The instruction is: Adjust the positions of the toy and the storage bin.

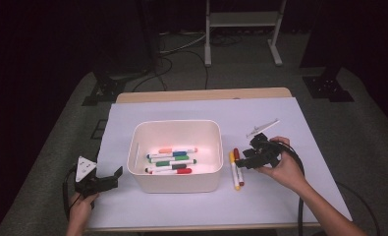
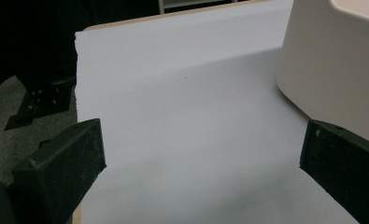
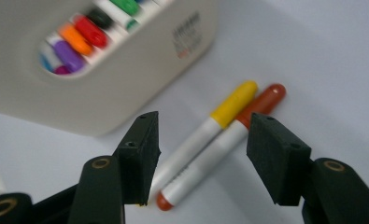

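The right gripper point(image 3: 201, 154) hangs with jaws wide over two markers, yellow point(image 3: 205, 128) and red point(image 3: 219, 147), touching beside the white bin point(image 1: 174, 157). The left gripper point(image 1: 105, 179) rests wide apart, holding nothing.

The table point(image 1: 201, 94) is wooden, covered almost fully by a white sheet point(image 1: 191, 110). A white bin point(image 1: 174, 182) stands on the sheet between the left gripper point(image 1: 109, 178) and the right gripper point(image 1: 249, 158). A yellow marker point(image 1: 234, 170) and a red marker point(image 1: 238, 166) lie touching side by side between the bin and the right gripper, just below its spread jaws.
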`<state>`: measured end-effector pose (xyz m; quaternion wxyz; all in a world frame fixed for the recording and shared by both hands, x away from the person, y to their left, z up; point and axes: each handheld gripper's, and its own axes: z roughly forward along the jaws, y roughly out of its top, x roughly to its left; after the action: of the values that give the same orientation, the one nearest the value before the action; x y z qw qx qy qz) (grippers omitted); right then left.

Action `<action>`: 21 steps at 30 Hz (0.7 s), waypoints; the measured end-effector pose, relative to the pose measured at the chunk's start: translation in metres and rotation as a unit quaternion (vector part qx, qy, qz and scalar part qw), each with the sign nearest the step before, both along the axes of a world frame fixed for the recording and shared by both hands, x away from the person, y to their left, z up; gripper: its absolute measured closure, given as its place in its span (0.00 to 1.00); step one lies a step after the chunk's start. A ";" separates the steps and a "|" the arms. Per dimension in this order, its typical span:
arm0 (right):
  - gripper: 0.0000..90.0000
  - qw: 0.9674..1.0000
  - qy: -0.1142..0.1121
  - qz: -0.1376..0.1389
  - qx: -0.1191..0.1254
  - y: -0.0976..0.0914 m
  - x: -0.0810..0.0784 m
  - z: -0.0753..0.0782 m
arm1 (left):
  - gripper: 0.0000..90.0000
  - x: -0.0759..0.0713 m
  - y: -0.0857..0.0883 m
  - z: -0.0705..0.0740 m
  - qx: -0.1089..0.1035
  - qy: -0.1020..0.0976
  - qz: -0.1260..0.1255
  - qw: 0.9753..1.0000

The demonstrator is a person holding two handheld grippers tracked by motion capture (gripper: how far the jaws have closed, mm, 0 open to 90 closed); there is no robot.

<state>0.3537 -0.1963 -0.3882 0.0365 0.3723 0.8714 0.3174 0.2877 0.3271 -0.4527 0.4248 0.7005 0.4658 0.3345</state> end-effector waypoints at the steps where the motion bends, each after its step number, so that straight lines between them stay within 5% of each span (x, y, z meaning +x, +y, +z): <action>1: 0.49 1.000 -0.004 -0.005 -0.002 -0.001 0.000 -0.005 | 0.00 0.000 0.000 0.000 0.000 0.000 0.000 1.000; 12: 0.53 0.999 0.002 -0.045 -0.019 0.001 0.009 -0.042 | 0.00 0.000 0.000 0.000 -0.001 -0.002 0.000 1.000; 21: 0.57 0.997 -0.003 -0.070 -0.040 -0.015 0.003 -0.045 | 0.00 0.000 0.000 0.000 0.000 -0.001 0.000 1.000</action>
<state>0.3566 -0.2110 -0.4330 0.0759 0.4296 0.8552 0.2797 0.2875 0.3267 -0.4528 0.4252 0.6999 0.4655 0.3358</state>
